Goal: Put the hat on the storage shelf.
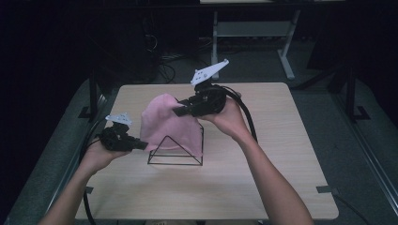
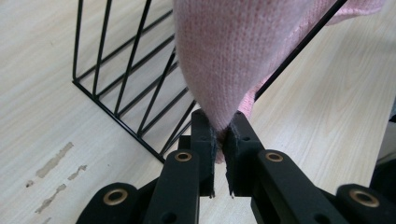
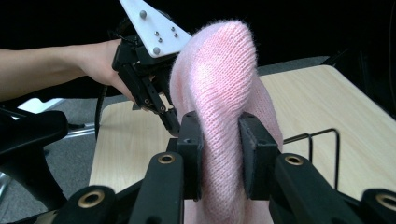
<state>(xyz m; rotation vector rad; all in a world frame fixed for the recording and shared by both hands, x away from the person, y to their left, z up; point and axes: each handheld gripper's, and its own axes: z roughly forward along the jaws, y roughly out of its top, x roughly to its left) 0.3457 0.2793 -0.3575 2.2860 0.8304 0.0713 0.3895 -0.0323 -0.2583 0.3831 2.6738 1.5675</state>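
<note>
A pink knitted hat (image 1: pixel 166 123) hangs draped over a black wire rack (image 1: pixel 176 152) in the middle of the table. My left gripper (image 1: pixel 141 145) is shut on the hat's lower left edge, the knit pinched between its jaws (image 2: pixel 223 131). My right gripper (image 1: pixel 180 111) is shut on the hat's upper right part, a thick fold squeezed between its pads (image 3: pixel 222 154). In the right gripper view the hat (image 3: pixel 224 84) bulges up above the jaws, and the left gripper (image 3: pixel 161 109) sits just behind it. The rack's slanted wires (image 2: pixel 126 93) stand beside the hat (image 2: pixel 243 51).
The light wooden table (image 1: pixel 263 178) has bare room in front and at the right. A cable (image 1: pixel 246 115) loops from the right gripper. Beyond the table's far edge stand desk legs (image 1: pixel 286 56) on a grey floor.
</note>
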